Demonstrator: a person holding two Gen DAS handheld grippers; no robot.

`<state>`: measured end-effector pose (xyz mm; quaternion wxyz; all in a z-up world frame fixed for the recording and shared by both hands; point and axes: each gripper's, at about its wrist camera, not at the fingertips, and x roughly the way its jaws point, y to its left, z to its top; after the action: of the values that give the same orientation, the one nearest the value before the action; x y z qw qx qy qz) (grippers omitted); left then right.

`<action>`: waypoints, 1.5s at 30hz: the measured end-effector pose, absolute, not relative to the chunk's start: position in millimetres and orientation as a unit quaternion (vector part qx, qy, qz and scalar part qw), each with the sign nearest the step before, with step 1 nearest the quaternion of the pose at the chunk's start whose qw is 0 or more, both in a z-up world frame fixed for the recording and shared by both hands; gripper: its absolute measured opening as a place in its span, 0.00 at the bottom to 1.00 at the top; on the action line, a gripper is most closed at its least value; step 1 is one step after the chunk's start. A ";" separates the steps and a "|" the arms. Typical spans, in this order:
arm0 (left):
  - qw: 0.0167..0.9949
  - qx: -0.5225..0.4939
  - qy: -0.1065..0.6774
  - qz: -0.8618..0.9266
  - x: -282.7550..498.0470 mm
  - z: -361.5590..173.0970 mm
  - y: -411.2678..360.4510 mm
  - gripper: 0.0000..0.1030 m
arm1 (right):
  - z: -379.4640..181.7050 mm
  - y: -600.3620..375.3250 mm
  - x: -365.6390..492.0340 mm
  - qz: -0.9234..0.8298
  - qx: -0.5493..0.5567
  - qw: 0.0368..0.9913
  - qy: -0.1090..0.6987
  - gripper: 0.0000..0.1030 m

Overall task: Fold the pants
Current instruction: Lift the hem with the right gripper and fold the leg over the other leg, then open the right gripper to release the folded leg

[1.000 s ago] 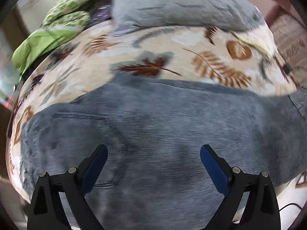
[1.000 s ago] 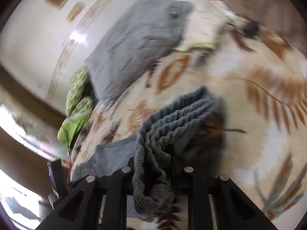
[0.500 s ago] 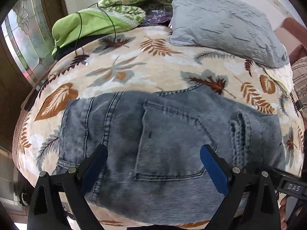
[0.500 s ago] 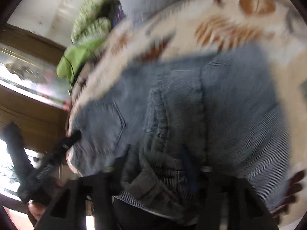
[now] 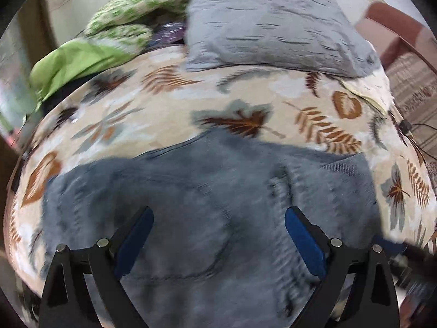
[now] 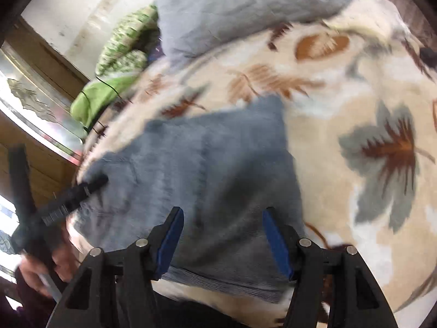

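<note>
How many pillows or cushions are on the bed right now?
1 clearly: a grey textured pillow at the bed's far end. The green patterned bundle to its left may be bedding or more pillows.

Bed under a leaf-print blanket (image 5: 174, 101)

Folded grey-blue pants (image 5: 207, 191) lie flat on it directly ahead of both tongs; beyond them rest a grey pillow (image 5: 267, 27) and, further left, bunched green bedding (image 5: 82, 57).

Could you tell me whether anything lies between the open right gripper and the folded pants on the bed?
Nothing visible does: the right gripper hangs open directly over the pants, with no other thing between its fingers and the denim.
</note>
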<state>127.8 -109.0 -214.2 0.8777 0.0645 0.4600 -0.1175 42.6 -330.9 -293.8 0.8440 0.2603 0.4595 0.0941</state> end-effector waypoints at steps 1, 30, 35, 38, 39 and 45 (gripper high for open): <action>0.878 0.071 0.458 -0.120 131.8 -217.0 -119.7 0.94 | -300.4 -331.3 40.3 0.096 0.254 0.844 0.462 0.59; 0.865 0.188 0.449 -0.124 83.5 -266.6 -154.5 0.96 | -308.8 -346.1 141.4 0.093 0.249 0.847 0.460 0.24; 0.866 0.188 0.449 -0.120 79.9 -260.4 -146.2 0.95 | -303.6 -364.4 136.8 0.098 0.308 0.844 0.428 0.23; 0.867 0.178 0.455 -0.103 77.7 -262.8 -135.0 0.95 | -291.2 -370.5 109.7 0.097 0.298 0.858 0.407 0.23; 0.864 0.173 0.461 -0.099 77.5 -265.9 -131.6 0.95 | -293.0 -369.7 100.3 0.102 0.296 0.855 0.415 0.23; 0.867 0.164 0.462 -0.091 68.7 -259.9 -115.4 0.95 | -307.1 -346.5 59.4 0.094 0.233 0.856 0.452 0.24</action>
<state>68.7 -115.4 -259.9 0.8668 0.1641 0.4620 -0.0910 59.4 -346.5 -307.1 0.8558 0.2333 0.4520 0.0944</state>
